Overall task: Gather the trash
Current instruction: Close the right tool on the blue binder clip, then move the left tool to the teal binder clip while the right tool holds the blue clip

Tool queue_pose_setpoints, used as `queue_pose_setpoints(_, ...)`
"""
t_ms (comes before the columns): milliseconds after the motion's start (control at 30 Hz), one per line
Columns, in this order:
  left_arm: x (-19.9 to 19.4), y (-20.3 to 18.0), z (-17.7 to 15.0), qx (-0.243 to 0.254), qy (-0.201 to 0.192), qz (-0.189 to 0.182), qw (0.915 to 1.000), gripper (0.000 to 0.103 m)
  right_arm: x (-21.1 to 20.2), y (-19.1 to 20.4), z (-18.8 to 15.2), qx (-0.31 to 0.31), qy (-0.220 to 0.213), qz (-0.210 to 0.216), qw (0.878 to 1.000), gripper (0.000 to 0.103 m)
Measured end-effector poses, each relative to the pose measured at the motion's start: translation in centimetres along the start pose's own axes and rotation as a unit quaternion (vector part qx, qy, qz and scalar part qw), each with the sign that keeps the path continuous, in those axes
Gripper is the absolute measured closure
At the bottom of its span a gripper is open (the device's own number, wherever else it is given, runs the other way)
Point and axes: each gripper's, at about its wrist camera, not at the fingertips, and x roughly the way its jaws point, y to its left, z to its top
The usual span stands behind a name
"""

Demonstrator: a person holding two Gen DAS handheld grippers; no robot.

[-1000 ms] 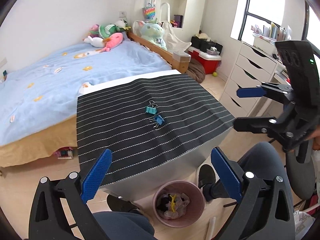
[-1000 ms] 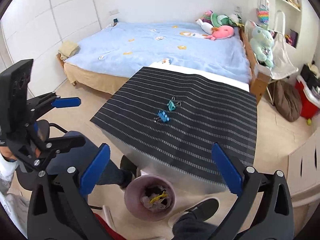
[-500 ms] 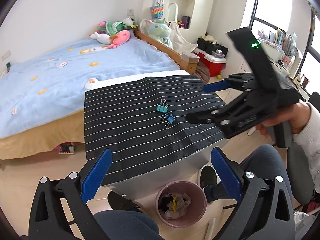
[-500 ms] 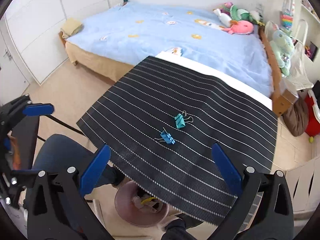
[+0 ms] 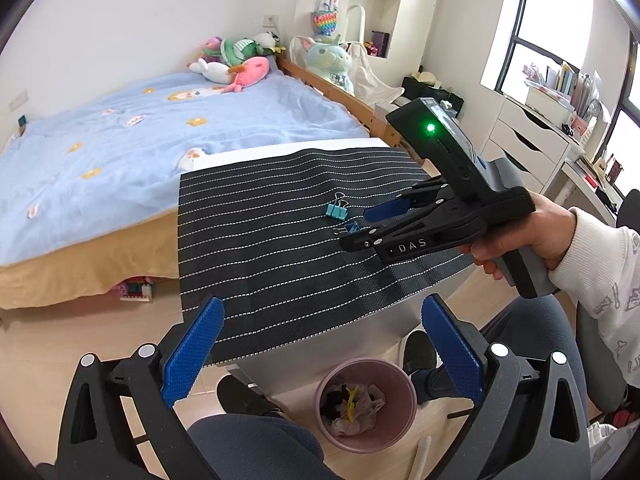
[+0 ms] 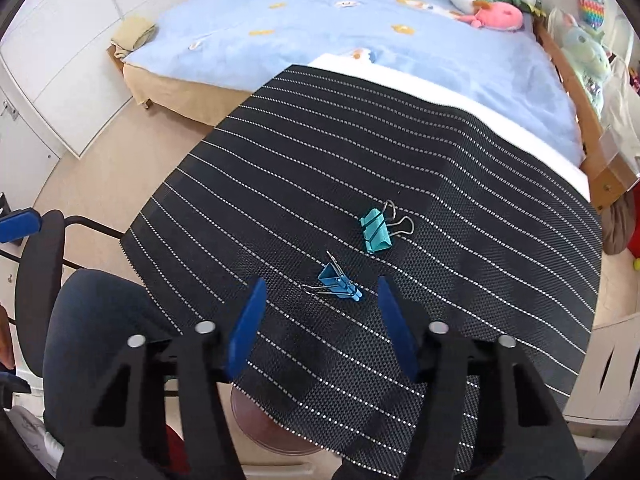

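Two binder clips lie on a black striped mat that covers a small table. The blue clip is nearer, the teal clip just beyond it. My right gripper is open and empty, low over the mat, its fingers either side of the blue clip. In the left wrist view the right gripper reaches in from the right next to the blue clip and the teal clip. My left gripper is open and empty, held back above the mat's near edge.
A pink trash bin with crumpled waste stands on the floor below the table's near edge, between the person's feet. A bed with plush toys lies beyond the table. White drawers stand at the right.
My right gripper has moved forward and down over the mat until its fingers flank the blue clip, and its jaws have narrowed. The left gripper has barely moved.
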Motion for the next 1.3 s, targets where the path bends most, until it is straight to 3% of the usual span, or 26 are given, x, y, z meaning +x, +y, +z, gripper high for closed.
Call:
queue_pose_setpoints(333, 0.3, 0.3, -0.3, -0.006, 0.007, 0.001, 1.0, 0.008, 0.7, -0.3, 0.2, 0.006, -0.002, -0.006, 1.0, 0.084)
queue_pose_setpoints(767, 0.8, -0.1, 0.6, 0.006, 0.005, -0.006, 1.0, 0.008, -1.6, -1.1, -0.1, 0.021, -0.029, -0.001, 0.999, 0.085)
queue_pose_setpoints(1300, 3.8, -1.8, 6.4, 0.071, -0.002, -0.019, 0.9973, 0.008, -6.8, -4.8, -2.8, 0.064, -0.058, -0.016, 0.996, 0.085)
